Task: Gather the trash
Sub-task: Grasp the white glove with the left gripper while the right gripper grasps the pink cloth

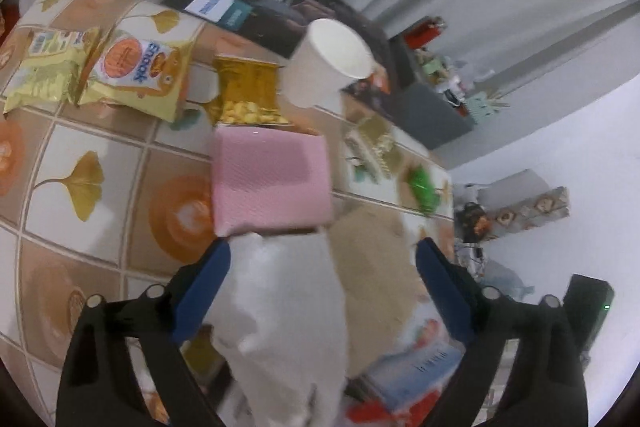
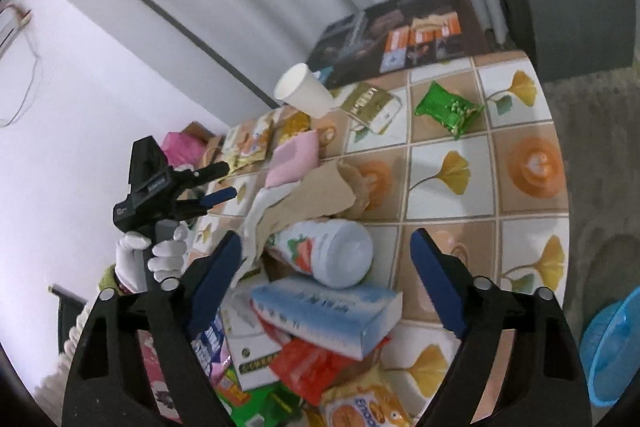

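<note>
My left gripper (image 1: 324, 259) is open above the tiled table (image 1: 80, 163), with crumpled white paper (image 1: 280, 315) and brown paper (image 1: 372, 267) between its blue fingers (image 1: 204, 283), not clamped. A pink pack (image 1: 272, 179) lies just ahead, then a gold snack bag (image 1: 248, 95), yellow snack bags (image 1: 136, 75) and a white paper cup (image 1: 332, 63). My right gripper (image 2: 326, 259) is open over a trash pile: a white strawberry bottle (image 2: 332, 251), a blue-white box (image 2: 328, 315), red and green wrappers (image 2: 312, 367). The left gripper (image 2: 216, 183) shows in the right wrist view.
A green snack bag (image 2: 448, 107) and a gold-white packet (image 2: 372, 103) lie on the far tiles. A dark box (image 2: 400, 31) stands at the table's back edge. A grey bin (image 2: 560, 3) and a blue basin (image 2: 612, 343) stand off the table.
</note>
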The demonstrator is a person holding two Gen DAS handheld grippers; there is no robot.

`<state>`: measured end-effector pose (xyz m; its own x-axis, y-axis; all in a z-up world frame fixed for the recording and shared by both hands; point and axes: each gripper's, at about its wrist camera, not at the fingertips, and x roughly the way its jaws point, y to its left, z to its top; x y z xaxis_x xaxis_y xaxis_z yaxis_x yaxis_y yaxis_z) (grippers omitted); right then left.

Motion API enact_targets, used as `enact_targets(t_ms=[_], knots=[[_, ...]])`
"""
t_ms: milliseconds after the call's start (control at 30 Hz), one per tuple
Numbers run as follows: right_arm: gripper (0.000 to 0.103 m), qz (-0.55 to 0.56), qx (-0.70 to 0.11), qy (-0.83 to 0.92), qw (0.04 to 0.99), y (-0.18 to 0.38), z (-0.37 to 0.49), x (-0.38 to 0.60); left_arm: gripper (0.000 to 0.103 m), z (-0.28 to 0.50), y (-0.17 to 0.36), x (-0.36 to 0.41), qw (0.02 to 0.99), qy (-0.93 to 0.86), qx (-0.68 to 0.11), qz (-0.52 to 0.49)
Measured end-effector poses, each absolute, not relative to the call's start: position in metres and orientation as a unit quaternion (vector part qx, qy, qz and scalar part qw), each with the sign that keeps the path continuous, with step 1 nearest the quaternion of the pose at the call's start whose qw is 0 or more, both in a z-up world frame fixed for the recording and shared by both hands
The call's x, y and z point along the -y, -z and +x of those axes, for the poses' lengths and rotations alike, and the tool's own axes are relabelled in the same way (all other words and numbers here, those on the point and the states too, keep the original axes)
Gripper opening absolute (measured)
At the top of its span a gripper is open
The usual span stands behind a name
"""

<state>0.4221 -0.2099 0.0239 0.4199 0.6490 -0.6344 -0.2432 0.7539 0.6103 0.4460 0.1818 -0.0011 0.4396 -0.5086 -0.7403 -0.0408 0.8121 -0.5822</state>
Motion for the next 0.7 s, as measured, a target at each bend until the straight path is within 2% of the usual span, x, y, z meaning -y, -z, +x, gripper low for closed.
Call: enact_targets(t_ms=[100, 267, 400, 433, 567, 700], knots=[[0.081, 0.216, -0.466, -0.287, 0.808, -0.026, 0.423, 0.201, 0.086, 0.443, 0.007, -0.18, 0.798, 0.163, -0.524, -0.25], [0.08, 0.202, -0.471, -0.288, 0.809, -0.031, 0.437, 0.19, 0.086, 0.415, -0.008, -0.153, 0.818, 0.193, -0.531, -0.106], [0.08, 0.196, -0.472, -0.293, 0.808, -0.036, 0.454, 0.175, 0.086, 0.398, -0.016, -0.136, 0.834, 0.203, -0.512, -0.046], [0.079, 0.193, -0.473, -0.294, 0.808, -0.037, 0.459, 0.169, 0.085, 0.397, -0.016, -0.133, 0.836, 0.203, -0.508, -0.04], [0.078, 0.171, -0.486, -0.296, 0.804, -0.035, 0.482, 0.14, 0.067, 0.401, -0.013, -0.129, 0.835, 0.201, -0.51, -0.044], [0.078, 0.136, -0.505, -0.298, 0.799, -0.028, 0.51, 0.106, 0.062, 0.406, -0.008, -0.125, 0.826, 0.214, -0.519, -0.05]])
